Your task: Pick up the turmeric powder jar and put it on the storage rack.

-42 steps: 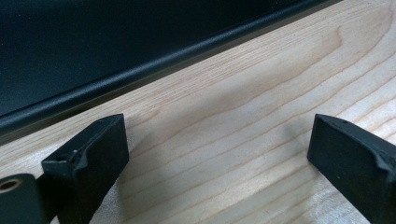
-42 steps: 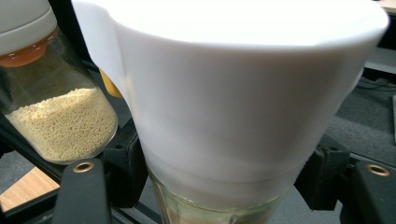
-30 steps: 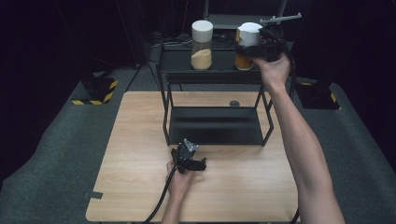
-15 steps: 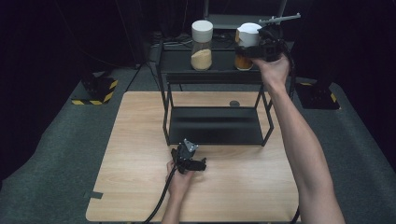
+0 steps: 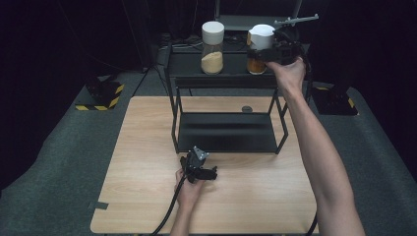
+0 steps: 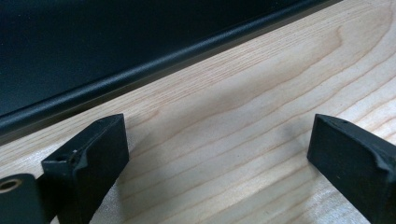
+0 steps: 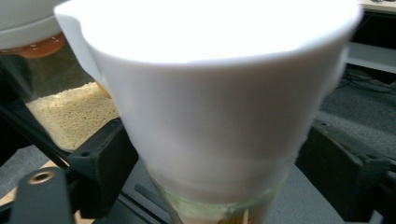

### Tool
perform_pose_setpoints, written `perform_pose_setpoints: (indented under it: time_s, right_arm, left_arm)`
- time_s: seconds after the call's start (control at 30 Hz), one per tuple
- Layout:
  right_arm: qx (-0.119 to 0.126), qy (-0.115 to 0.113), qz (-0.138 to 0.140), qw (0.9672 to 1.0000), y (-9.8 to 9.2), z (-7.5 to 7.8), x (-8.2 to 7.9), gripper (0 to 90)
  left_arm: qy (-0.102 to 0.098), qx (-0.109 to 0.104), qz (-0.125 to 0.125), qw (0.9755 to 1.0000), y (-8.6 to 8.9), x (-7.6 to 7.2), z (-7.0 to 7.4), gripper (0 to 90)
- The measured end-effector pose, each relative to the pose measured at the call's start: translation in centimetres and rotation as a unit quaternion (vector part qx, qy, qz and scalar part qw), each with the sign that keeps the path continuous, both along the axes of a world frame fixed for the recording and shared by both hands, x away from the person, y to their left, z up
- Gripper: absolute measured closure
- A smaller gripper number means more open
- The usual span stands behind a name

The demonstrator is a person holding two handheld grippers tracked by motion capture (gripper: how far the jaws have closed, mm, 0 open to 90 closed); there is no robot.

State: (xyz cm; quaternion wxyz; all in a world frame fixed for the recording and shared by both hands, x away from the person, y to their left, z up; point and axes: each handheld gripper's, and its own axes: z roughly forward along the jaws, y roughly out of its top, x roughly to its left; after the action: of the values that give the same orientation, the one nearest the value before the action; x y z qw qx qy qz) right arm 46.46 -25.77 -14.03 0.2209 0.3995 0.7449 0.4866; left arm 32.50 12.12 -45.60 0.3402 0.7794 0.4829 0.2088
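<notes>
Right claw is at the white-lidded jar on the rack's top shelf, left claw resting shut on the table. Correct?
Not quite. The left claw is open: the left gripper view shows its jaws wide apart over bare table. The rest holds: the high view shows the right claw at the white-lidded jar on the rack's top shelf.

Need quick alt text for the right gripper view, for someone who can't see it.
A white jar lid looms close between the right gripper's two black jaws, which flank it on both sides; contact cannot be confirmed. Below the lid, a strip of the jar's glass shows, and a second jar of pale grains stands behind at left.
</notes>
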Motion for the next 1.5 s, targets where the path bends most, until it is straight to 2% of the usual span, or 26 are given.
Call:
perform_pose_setpoints:
  time_s: [0.23,0.3,0.43,0.53,0.83,1.17,1.5]
  right_arm:
    - [0.007,0.001,0.009,0.9999,-0.7,0.1,-0.6,8.6]
    - [0.017,-0.008,0.012,0.9998,-1.4,-0.4,-1.3,8.6]
    - [0.013,-0.008,0.017,0.9997,-2.1,-0.5,-1.8,8.3]
    - [0.023,-0.01,0.017,0.9995,-2.9,-1.0,-2.4,8.6]
    - [0.028,-0.002,0.019,0.9994,-4.9,-2.1,-3.2,8.4]
    - [0.019,0.005,0.02,0.9996,-5.8,-2.7,-3.8,8.6]
    - [0.024,-0.005,0.029,0.9993,-6.5,-3.5,-4.8,8.6]
  left_arm:
    - [0.0,-0.001,0.0,1.0,0.0,0.0,0.0,5.3]
    - [0.0,-0.001,0.001,1.0,0.0,0.0,0.0,5.3]
    - [-0.001,0.001,0.0,1.0,0.0,0.0,0.0,5.3]
    - [0.0,0.002,0.0,1.0,0.0,0.0,0.0,5.3]
    - [0.0,0.0,0.0,1.0,0.0,0.0,0.0,5.3]
    - [0.0,0.0,0.0,1.0,0.0,0.0,0.0,5.3]
    - [-0.001,0.0,0.0,1.0,0.0,0.0,0.0,5.3]
